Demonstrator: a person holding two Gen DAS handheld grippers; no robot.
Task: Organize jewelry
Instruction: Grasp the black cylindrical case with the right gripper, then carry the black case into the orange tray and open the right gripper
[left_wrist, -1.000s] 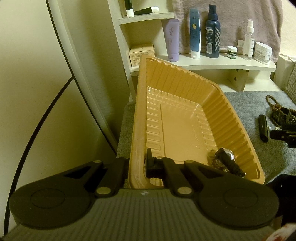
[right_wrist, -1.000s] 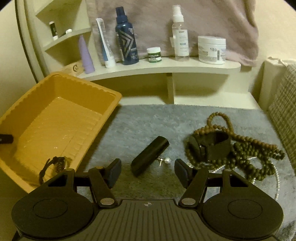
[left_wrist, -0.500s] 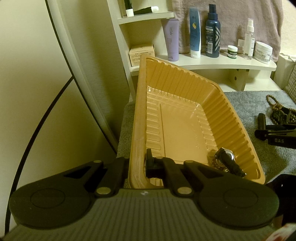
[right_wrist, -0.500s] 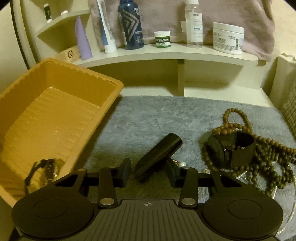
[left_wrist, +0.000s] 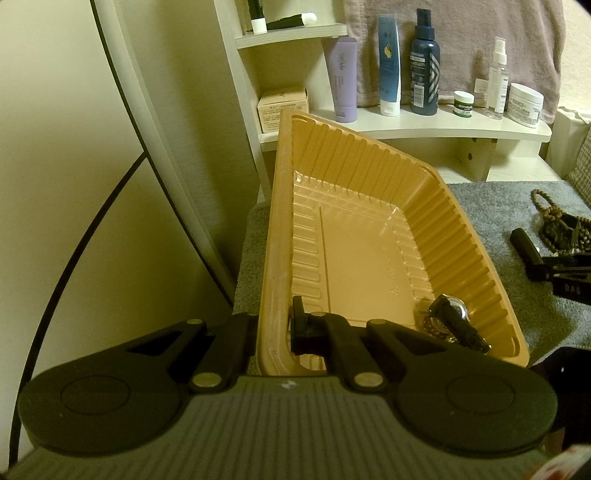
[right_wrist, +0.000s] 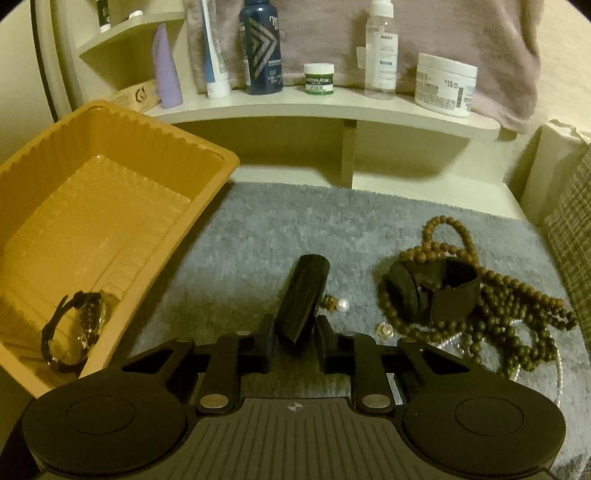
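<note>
Right hand-held gripper (right_wrist: 294, 345) has neared — closing around black case (right_wrist: 303, 297).

A cream wall (left_wrist: 66, 147) meets white shelving (right_wrist: 332, 110) holding toiletry bottles (right_wrist: 260, 48), under dim yellowish light

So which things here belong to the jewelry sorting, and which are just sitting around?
Part of the job: orange tray, watch in it, black tube, wooden beads, pearl, both grippers.
Just lying about: shelf toiletries such as the blue bottle, white jar, lilac towel.
</note>
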